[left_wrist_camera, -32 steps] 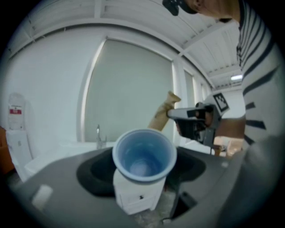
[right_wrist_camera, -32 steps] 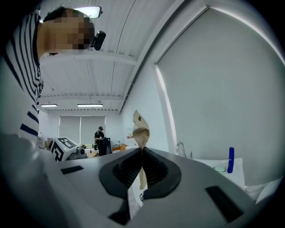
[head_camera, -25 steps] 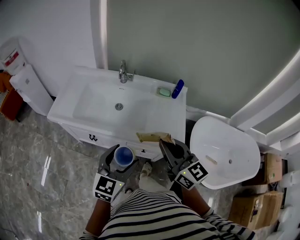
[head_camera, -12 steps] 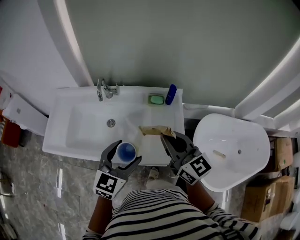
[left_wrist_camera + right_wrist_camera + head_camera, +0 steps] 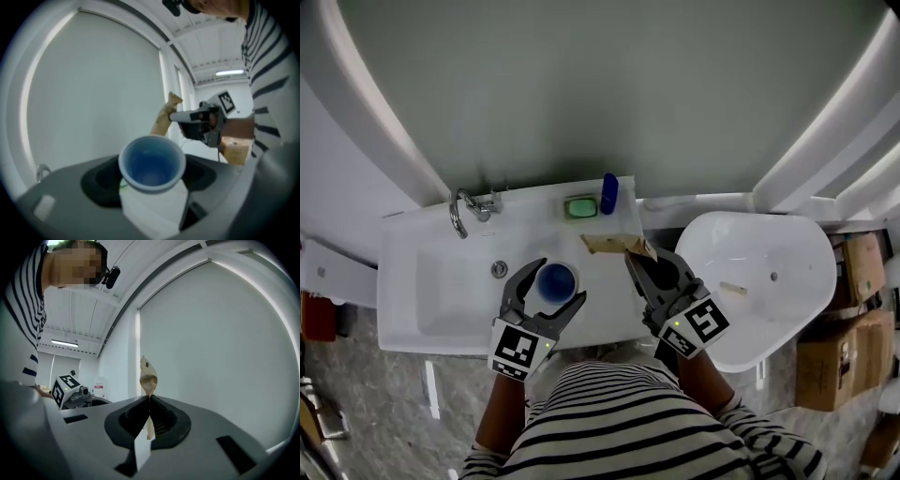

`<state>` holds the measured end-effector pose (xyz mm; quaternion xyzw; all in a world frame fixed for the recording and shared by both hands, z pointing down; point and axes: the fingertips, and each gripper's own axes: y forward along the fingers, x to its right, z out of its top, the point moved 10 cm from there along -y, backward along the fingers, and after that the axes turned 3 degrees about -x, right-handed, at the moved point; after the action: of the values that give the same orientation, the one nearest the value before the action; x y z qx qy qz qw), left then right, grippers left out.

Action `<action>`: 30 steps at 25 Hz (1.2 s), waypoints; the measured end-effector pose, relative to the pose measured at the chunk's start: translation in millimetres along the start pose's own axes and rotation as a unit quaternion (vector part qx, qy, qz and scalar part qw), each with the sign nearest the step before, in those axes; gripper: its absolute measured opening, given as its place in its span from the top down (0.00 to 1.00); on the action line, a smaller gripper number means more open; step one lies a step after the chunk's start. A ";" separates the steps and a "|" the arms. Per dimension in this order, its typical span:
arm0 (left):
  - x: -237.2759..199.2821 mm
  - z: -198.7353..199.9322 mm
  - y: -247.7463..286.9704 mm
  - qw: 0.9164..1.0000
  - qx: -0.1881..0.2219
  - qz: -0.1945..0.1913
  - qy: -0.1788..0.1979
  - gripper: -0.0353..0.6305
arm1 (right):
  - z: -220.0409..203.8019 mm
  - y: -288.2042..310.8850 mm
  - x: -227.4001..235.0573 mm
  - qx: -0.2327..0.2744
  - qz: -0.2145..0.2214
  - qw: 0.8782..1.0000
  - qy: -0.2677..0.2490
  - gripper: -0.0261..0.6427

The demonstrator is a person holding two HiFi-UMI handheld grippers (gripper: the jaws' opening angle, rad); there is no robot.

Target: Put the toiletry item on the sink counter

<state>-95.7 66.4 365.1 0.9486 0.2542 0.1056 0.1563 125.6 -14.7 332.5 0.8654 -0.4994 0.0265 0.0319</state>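
A blue cup point(image 5: 555, 279) is gripped upright in the left tongs point(image 5: 560, 282), whose jaws are set wide around its sides; in the left gripper view the open mouth of the cup point(image 5: 152, 164) is seen from above and nothing can be made out inside it. The right tongs point(image 5: 639, 258) are pressed together on the lower end of a brown paper packet point(image 5: 614, 244), which is pinched by a thin edge. In the right gripper view the packet point(image 5: 149, 376) is seen sticking out beyond the jaws against the grey wall, so it is held in the air and not laid down. From the head view the packet is placed over the right part of the white sink worktop point(image 5: 398, 330), just in front of a green soap point(image 5: 579, 207) and a blue bottle point(image 5: 608, 193) that stand at the back edge. The cup is held over the front right part of the basin point(image 5: 455, 291), with the chrome tap point(image 5: 464, 208) well apart at the back left. A white oval fixture point(image 5: 759, 281), possibly a toilet with its lid shut, is seen to the right of the worktop, and cardboard boxes point(image 5: 844, 347) are stacked beyond it. A striped shirt point(image 5: 628, 427) is seen at the bottom edge.
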 end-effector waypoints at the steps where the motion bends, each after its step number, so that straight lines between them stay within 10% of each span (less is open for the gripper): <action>1: -4.1 2.1 5.4 1.000 0.001 -0.006 0.003 0.39 | 1.3 -0.3 2.3 0.002 -0.009 1.000 -0.003 0.95; 16: -62.6 10.9 56.3 0.990 -0.021 -0.125 0.058 0.39 | 8.4 9.7 -2.5 0.013 -0.152 0.988 -0.002 0.95; 30: -72.2 -16.6 118.2 0.979 -0.048 -0.188 0.069 0.38 | 5.3 22.9 9.5 -0.019 -0.193 0.981 -0.003 0.95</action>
<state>-108.4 -63.9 413.2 0.8657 0.4330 0.1515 0.2004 110.6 -34.7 328.6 0.9448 -0.3234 0.0076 0.0509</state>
